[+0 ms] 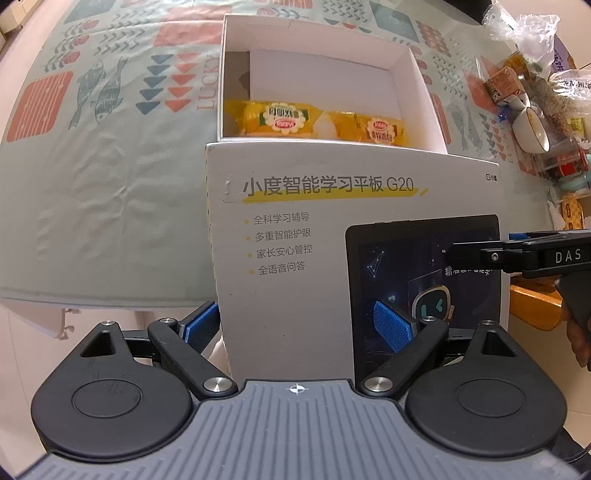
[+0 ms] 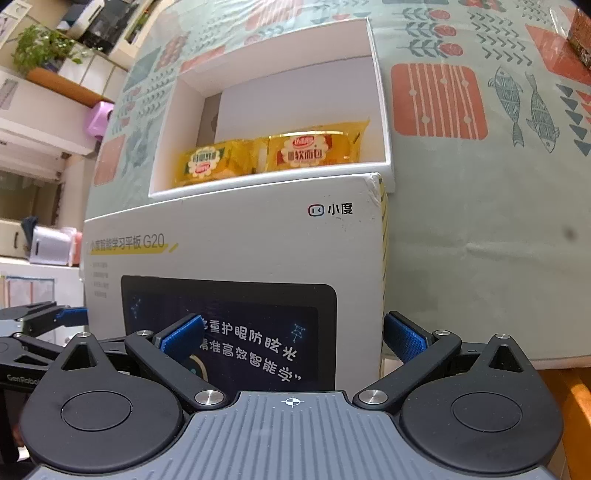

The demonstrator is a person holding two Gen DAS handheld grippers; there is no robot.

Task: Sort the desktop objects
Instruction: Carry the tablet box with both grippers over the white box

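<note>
A white open box lies on the patterned tablecloth and holds two yellow bread packets. Its printed lid, with a tablet picture, stands tilted against the box's near side. My left gripper is open, one blue pad at the lid's left edge and one in front of the lid's face. My right gripper is open, astride the lid's right edge. The right gripper also shows at the right in the left wrist view.
Cups, jars and plastic-wrapped snacks crowd the table's right side. A brown packet lies at the far right. The table's near edge runs just ahead of me. Shelves and a plant stand beyond the table at the left.
</note>
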